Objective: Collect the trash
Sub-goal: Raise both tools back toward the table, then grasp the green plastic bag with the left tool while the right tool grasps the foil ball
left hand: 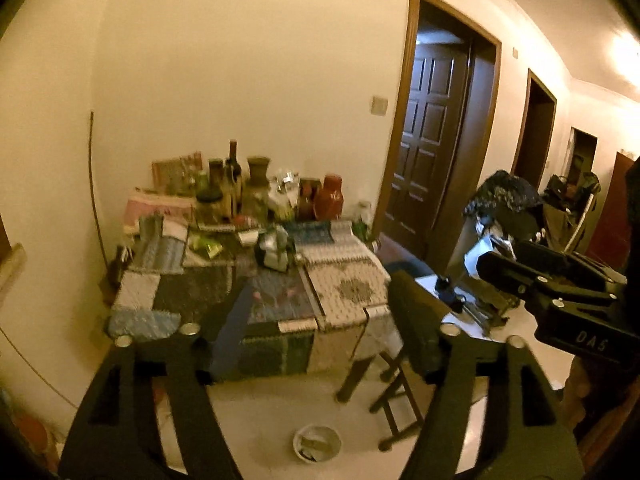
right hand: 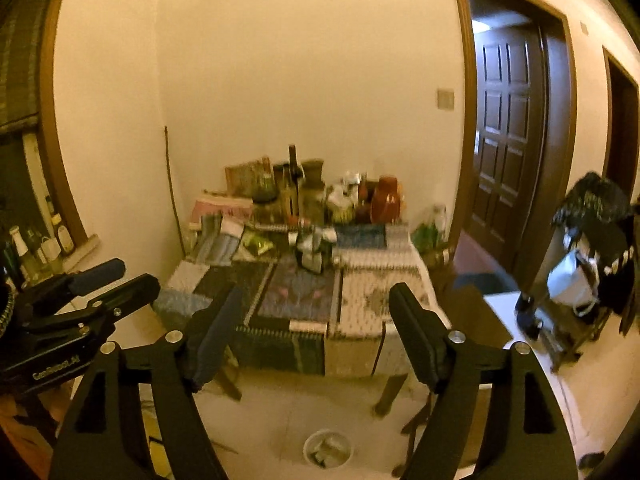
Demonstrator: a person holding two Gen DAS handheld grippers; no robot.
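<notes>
With both the left gripper (left hand: 316, 312) and the right gripper (right hand: 316, 332) spread and empty, facing the table (left hand: 344, 280), I would approach slowly toward the crumpled wrappers (left hand: 206, 246) near its far left edge.

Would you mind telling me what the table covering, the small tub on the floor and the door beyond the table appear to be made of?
The table covering looks like woven patchwork fabric: matte, patterned panels draping limply over the edge. The small tub seems to be white plastic, thin-walled and smooth, though blur leaves it open. The door looks like dark-stained wood, with raised panels and a faint sheen.
</notes>
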